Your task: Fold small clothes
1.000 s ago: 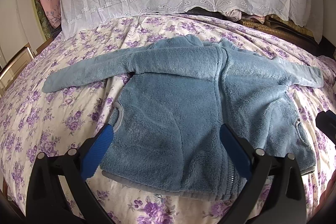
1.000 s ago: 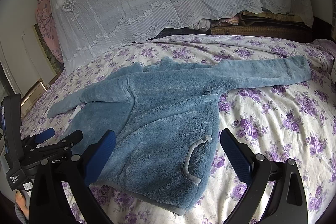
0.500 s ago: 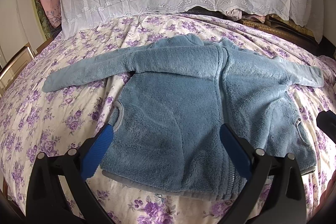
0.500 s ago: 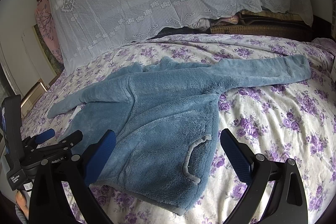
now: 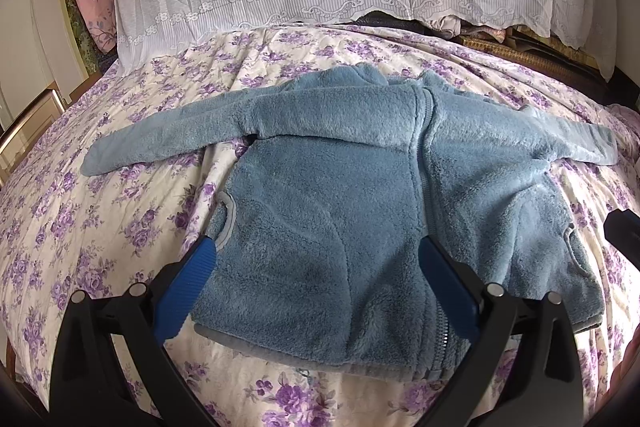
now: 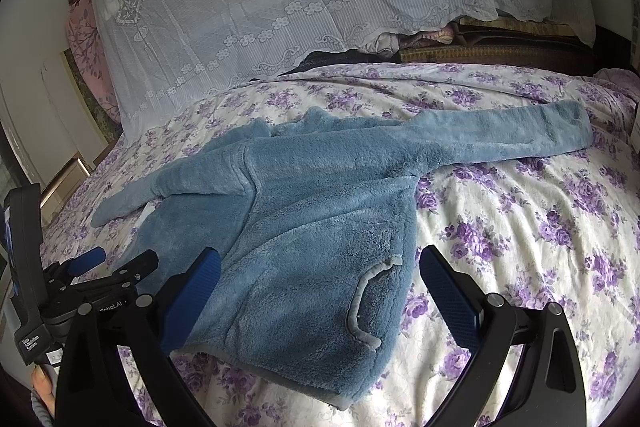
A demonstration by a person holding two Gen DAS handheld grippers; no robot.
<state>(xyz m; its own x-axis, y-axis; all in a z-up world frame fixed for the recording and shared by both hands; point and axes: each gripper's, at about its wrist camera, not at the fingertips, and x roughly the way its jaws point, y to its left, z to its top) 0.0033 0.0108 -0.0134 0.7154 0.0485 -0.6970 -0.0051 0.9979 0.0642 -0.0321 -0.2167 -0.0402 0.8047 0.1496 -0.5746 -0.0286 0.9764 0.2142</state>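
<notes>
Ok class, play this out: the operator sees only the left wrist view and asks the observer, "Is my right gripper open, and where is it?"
Observer: Open. The right gripper has its jaws spread wide, with nothing between them.
Operator: What is it aimed at?
Observer: The jacket, on the side with the grey-trimmed pocket, close to the hem.
Operator: Is anything lying on the bed beyond that pocket?
Observer: Only the flowered bedspread shows there, up to the outstretched sleeve.
</notes>
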